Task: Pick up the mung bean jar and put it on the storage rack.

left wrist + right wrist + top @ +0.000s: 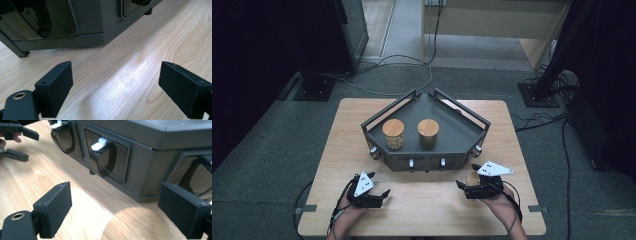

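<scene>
Black jaws of my right gripper [115, 192] rise at the lower corners of the right gripper view, spread wide and pinching nothing. My left gripper [116, 72] is likewise spread in its own view, with bare wood between the jaws.

Findings, largest first:

1. Table [422, 210]: light wood. Both grippers sit low on it along the bottom of the high view.
2. Rack [427, 161]: dark, angular, at frame centre in the high view, up-frame of both grippers.
3. Jars: two with wooden lids stand upright side by side on the rack, left jar [393, 134] and right jar [428, 133], apart from each other.
4. Tan piece [120, 227]: a round, wood-coloured shape at the bottom centre of the right gripper view, lying between the right jaws and touching neither. It is blurred. I judge it a lid or jar top, but cannot confirm. No long axis can be read from its rounded outline.
5. Hook [100, 145]: a white-tipped fitting on the rack's front face.

Governing relation: the tan piece lies directly ahead of the right gripper, inside its spread. The left gripper is well apart, at lower left. I judge that the right gripper need only close.

View comparison: the high view gives the piece's place between gripper and rack, near the rack front. The right gripper view gives the clearance at each jaw.
</scene>
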A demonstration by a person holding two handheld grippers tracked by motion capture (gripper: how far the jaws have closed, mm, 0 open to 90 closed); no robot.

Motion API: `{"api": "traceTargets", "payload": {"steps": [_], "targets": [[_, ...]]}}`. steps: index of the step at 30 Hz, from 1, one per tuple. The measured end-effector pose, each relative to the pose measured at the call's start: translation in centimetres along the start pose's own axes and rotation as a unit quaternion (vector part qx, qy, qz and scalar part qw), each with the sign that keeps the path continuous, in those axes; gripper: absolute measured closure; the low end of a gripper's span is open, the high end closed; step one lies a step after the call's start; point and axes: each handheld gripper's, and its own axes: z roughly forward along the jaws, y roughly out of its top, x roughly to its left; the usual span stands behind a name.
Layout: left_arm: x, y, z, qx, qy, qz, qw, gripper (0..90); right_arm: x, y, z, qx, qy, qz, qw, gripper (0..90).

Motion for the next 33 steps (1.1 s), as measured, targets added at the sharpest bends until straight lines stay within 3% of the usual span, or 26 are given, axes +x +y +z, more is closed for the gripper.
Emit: {"api": "traceTargets", "payload": {"steps": [3, 4, 16, 33], "targets": [[0.0, 0.0, 0.0, 0.0, 0.0, 0.0, 1.0, 12.1, 0.0, 0.0, 0.0, 0.0, 0.0, 0.0, 1.0, 11.9], [0.0, 0.0, 0.0, 0.001, 0.0, 0.002, 1.0, 12.1, -0.2, -1.1, -0.5, 0.001, -0.009, 0.002, 1.0, 11.7], [0.0, 0.0, 0.0, 0.0, 0.0, 0.001, 1.0, 12.1, -0.4, -1.9, -1.3, -0.002, -0.024, 0.007, 0.9997, 11.7], [-0.1, 0.0, -0.2, 0.003, 0.004, 0.002, 1.0, 12.1, -0.1, -3.8, -0.3, 0.009, -0.038, 0.021, 0.999, 10.9]]}}
